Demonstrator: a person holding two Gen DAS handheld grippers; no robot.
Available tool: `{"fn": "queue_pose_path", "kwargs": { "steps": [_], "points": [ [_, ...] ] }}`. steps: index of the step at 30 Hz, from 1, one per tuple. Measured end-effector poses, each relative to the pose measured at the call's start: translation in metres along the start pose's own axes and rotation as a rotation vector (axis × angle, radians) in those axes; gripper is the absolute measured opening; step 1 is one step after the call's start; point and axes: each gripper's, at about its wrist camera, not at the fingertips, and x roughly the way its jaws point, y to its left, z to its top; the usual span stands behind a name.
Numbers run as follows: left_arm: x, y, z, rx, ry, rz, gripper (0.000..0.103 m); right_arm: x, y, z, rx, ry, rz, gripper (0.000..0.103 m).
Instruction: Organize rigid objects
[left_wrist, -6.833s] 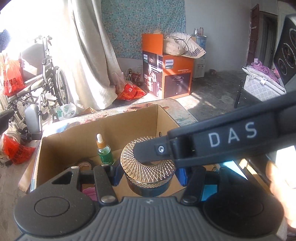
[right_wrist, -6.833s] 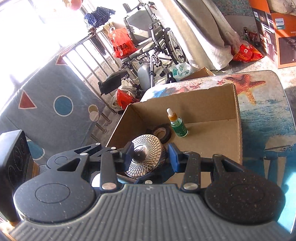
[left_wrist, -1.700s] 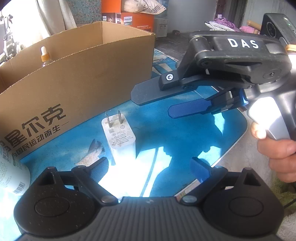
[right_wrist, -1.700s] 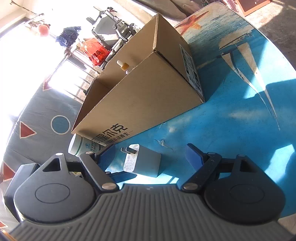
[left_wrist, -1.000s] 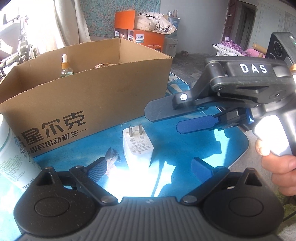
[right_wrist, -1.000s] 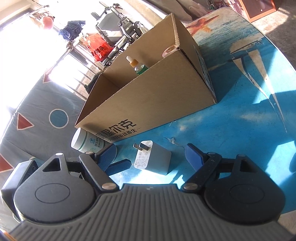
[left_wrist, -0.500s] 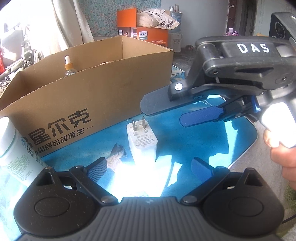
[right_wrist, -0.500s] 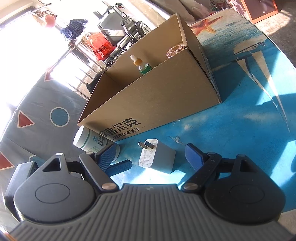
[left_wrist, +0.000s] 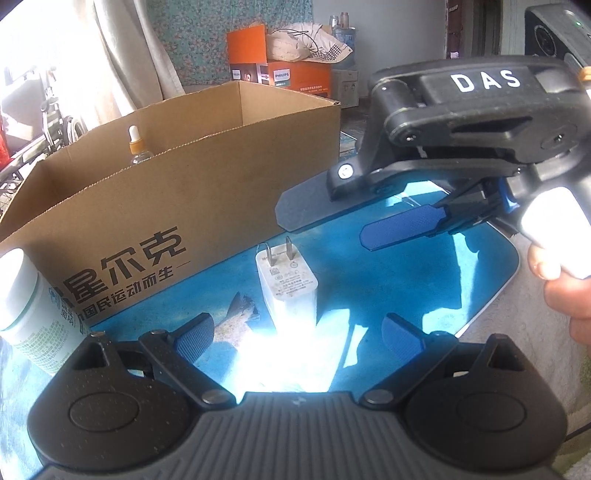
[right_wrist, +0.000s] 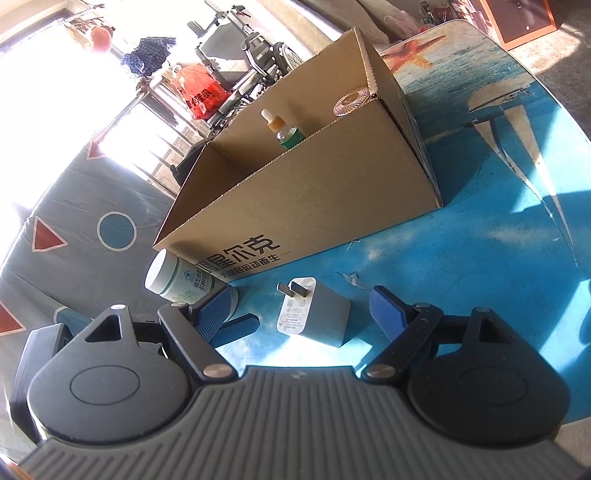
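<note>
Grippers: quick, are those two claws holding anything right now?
Left gripper: open, holding nothing.
Right gripper: open, holding nothing; the charger sits between its fingers.

One cardboard box (right_wrist: 314, 206), one white charger (right_wrist: 314, 317), two bottles (dropper (right_wrist: 282, 129), white (right_wrist: 181, 280))

White charger (left_wrist: 287, 284) flat on mat, beside box (left_wrist: 177, 206).

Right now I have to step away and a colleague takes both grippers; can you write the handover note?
Left gripper: open, empty, charger ahead.
Right gripper: open, empty, also at the charger.
White charger: lying on the blue tabletop before the cardboard box.
White jar: on the tabletop at the box's corner.
Done: dropper bottle and patterned-lid jar are in the box.
Left: box the charger and white jar.
</note>
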Motion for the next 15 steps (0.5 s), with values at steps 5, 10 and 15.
{"fn": "queue_pose_path", "kwargs": {
  "steps": [5, 10, 15],
  "points": [
    [0.001, -0.014, -0.001, 0.091, -0.025, 0.030, 0.098, -0.001, 0.002, 0.001, -0.019, -0.006, -0.013, 0.082],
    [0.006, -0.020, -0.001, 0.124, -0.046, 0.061, 0.090, 0.004, 0.010, 0.002, -0.059, 0.009, -0.035, 0.082],
    [0.015, -0.012, 0.000, 0.092, -0.046, 0.046, 0.077, 0.013, 0.017, 0.004, -0.082, 0.031, -0.059, 0.073]
  ]
}}
